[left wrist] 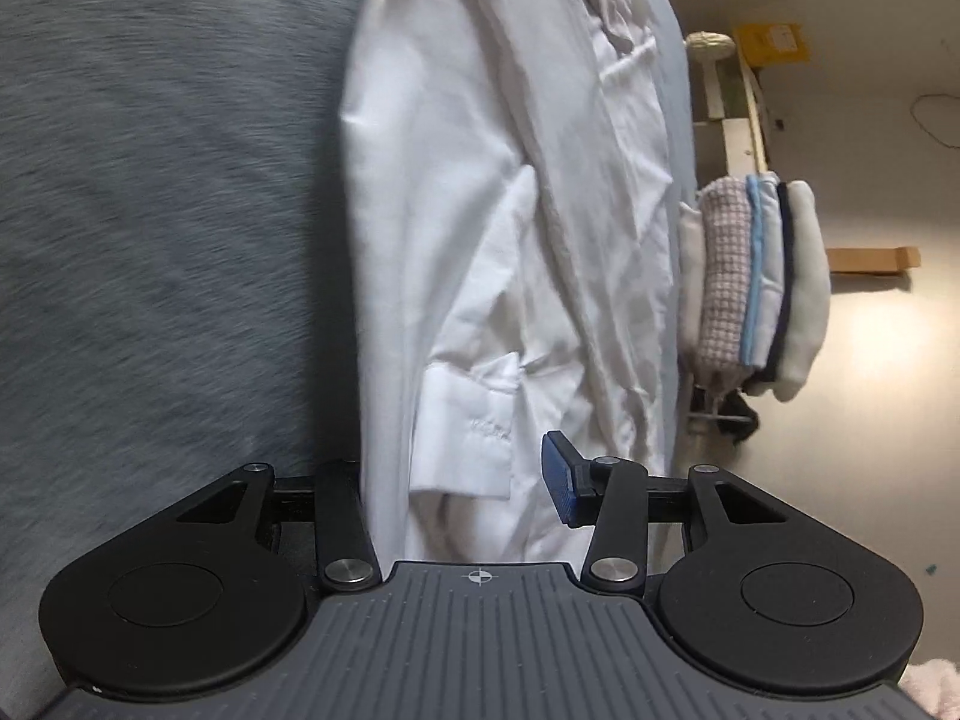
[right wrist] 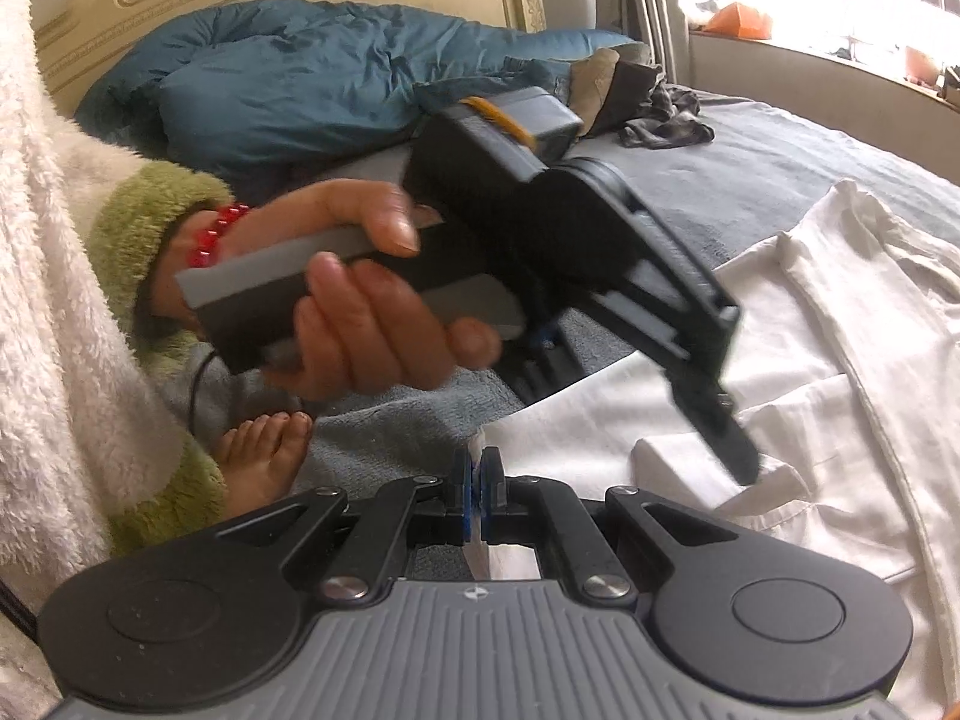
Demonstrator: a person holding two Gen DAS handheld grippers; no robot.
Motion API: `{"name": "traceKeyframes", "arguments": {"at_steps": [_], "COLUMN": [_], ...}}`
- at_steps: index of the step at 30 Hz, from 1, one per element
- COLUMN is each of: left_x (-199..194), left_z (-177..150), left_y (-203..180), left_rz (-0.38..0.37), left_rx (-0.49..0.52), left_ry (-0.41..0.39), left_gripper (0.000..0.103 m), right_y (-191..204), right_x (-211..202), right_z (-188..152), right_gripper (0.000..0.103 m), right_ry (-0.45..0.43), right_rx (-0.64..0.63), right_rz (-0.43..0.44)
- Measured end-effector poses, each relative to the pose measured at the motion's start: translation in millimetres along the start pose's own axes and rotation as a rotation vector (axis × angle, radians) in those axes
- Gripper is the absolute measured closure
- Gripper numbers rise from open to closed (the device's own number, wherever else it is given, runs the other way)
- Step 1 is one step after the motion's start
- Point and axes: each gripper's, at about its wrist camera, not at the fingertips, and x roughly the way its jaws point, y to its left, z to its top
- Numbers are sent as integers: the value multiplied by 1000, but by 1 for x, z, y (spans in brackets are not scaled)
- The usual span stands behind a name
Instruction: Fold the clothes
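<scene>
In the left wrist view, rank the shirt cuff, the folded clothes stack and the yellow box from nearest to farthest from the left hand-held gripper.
1. Shirt cuff, just ahead of the left hand-held gripper.
2. Folded clothes stack, off to the right.
3. Yellow box, upper right, farthest back.

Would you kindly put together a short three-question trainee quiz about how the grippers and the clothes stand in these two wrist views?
1. True or false: the right gripper is shut on an edge of the white shirt.
2. In the left wrist view, the left gripper is: A) shut on a towel, B) open around the shirt's cuffed sleeve, C) out of view.
3. Fill in: beyond the shirt stands a stack of folded ____.

Key: 1 true; 2 B; 3 clothes.
</scene>
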Motion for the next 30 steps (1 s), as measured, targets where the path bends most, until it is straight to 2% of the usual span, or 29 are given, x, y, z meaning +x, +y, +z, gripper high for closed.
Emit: {"name": "traceKeyframes", "arguments": {"at_steps": [6,10,11,13,15,16,17,20,24,26,30], "left_x": [18,20,20,19,20,20,20,19,19,20,22], "left_z": [5,2,1,-1,-3,-4,-4,-4,-3,-4,-4], "left_y": [7,6,5,1,-4,-6,-8,-10,-11,-12,-15], "left_rz": [-44,-27,-12,20,43,54,64,85,95,100,108], "left_rx": [-36,-26,-15,11,35,49,60,79,79,79,79], "left_ry": [48,36,33,28,20,18,17,18,18,17,14], "left_gripper": [63,76,82,86,87,87,87,87,87,87,87], "right_y": [-3,-5,-6,-12,-24,-32,-41,-80,-165,-199,-251], "right_x": [-2,-3,-3,-5,-15,-21,-28,-56,-104,-119,-140], "right_z": [-2,-4,-4,-4,-3,-3,-2,-2,-12,-30,-72], "right_gripper": [101,100,98,92,73,68,62,61,54,45,43], "right_ry": [-21,-21,-15,9,6,-4,-14,-48,-116,-139,-146], "right_rx": [9,18,25,48,91,116,144,278,539,653,833], "right_rz": [11,32,40,68,92,90,86,41,-75,-131,-215]}}
